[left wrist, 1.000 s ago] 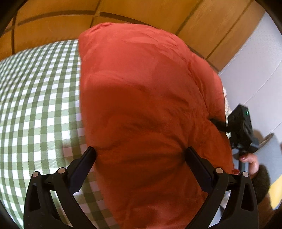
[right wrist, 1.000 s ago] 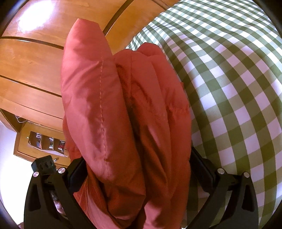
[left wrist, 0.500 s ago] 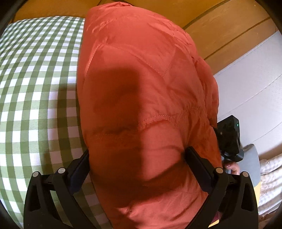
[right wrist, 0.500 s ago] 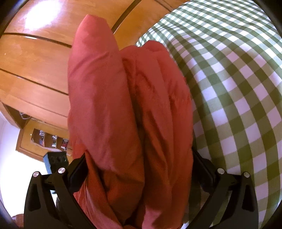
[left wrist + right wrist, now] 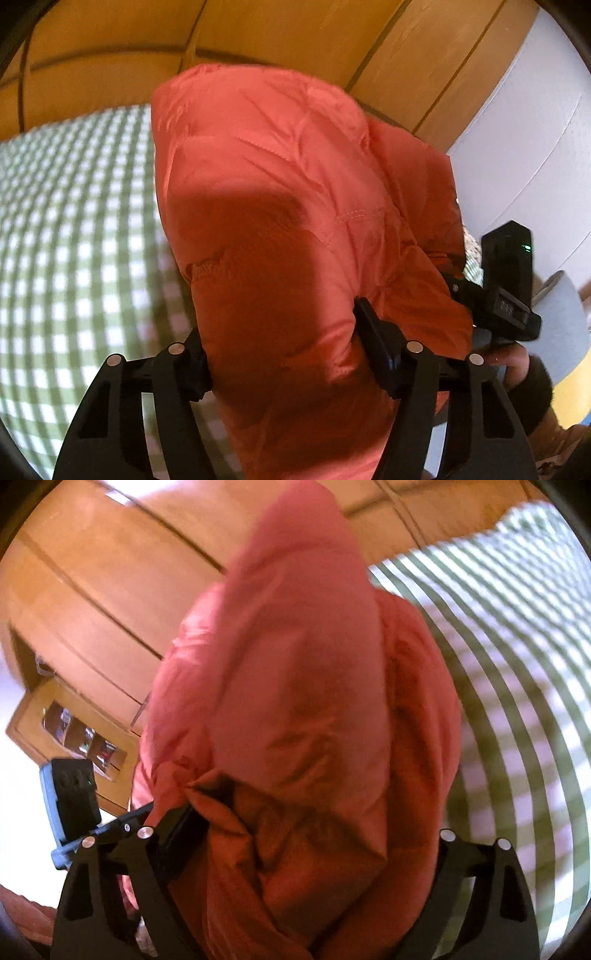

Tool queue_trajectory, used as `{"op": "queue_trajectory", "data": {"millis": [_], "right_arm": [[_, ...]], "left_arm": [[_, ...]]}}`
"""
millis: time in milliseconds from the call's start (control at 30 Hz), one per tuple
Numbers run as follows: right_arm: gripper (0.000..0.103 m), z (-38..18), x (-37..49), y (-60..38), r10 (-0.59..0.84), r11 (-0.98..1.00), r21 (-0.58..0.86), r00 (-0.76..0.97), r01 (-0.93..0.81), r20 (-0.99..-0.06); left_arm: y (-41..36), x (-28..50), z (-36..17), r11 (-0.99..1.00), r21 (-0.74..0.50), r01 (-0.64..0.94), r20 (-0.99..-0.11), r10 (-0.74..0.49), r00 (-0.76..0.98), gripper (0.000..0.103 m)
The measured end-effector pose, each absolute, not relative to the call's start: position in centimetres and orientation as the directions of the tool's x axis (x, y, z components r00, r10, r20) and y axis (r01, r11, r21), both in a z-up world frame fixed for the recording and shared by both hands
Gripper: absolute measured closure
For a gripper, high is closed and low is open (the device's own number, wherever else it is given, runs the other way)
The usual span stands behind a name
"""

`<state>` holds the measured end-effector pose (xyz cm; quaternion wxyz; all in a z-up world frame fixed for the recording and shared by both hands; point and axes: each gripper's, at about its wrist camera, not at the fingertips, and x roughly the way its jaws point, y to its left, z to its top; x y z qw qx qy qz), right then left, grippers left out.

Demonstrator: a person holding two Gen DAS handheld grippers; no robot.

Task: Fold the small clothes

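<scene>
A puffy orange-red quilted jacket [image 5: 295,221] fills the left wrist view and hangs bunched over a green-and-white checked cloth [image 5: 74,258]. My left gripper [image 5: 280,332] has the jacket's near end between its fingers; its jaws are closing and the right finger [image 5: 373,343] dents the fabric. In the right wrist view the same jacket [image 5: 295,701] bulges in thick folds through my right gripper [image 5: 314,823]. That gripper's jaws are closing too; its left finger [image 5: 177,830] presses the padding and the right one is hidden behind fabric.
Wooden panelling [image 5: 295,37] stands behind the checked cloth [image 5: 517,664], with a white wall [image 5: 535,147] at the right. A hand [image 5: 509,362] holds the other gripper's body [image 5: 506,288]. A small wooden shelf [image 5: 74,731] hangs on the far wall.
The left fingers have drawn closer together and now pinch the jacket. The right view has rolled and is blurred; the jacket has risen a little off the cloth.
</scene>
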<state>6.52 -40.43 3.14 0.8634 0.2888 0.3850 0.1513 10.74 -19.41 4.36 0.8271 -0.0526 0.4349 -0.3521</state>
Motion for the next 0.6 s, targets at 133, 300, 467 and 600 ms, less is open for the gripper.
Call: {"op": "queue_trajectory", "data": {"millis": [133,300,467,600], "right_arm": [[0.016,3.9,7.8,-38.1,0.479,0.804,0.585,0.700,-0.106,-0.531],[0.017,4.8,11.2,-35.4,0.496,0.810,0.553,0.732,-0.196,-0.466],[0.017,4.1,16.6,-32.6,0.506,0.818,0.514,0.746,-0.258,-0.432],[0.022,3.7,20.5,-29.9,0.439,0.880,0.378,0.797,-0.288,-0.414]], "left_arm": [[-18.1,11.7,6.0,0.784,-0.301,0.544,-0.656,-0.584,0.479,0.039],[-16.2,13.9,7.2,0.829,-0.208,0.519,-0.612,-0.524,0.592,0.039],[-14.3,17.8,7.4,0.872,-0.121,0.475,-0.577,-0.451,0.681,0.041],[-13.2,21.3,6.5,0.906,-0.059,0.419,-0.547,-0.381,0.745,0.042]]}}
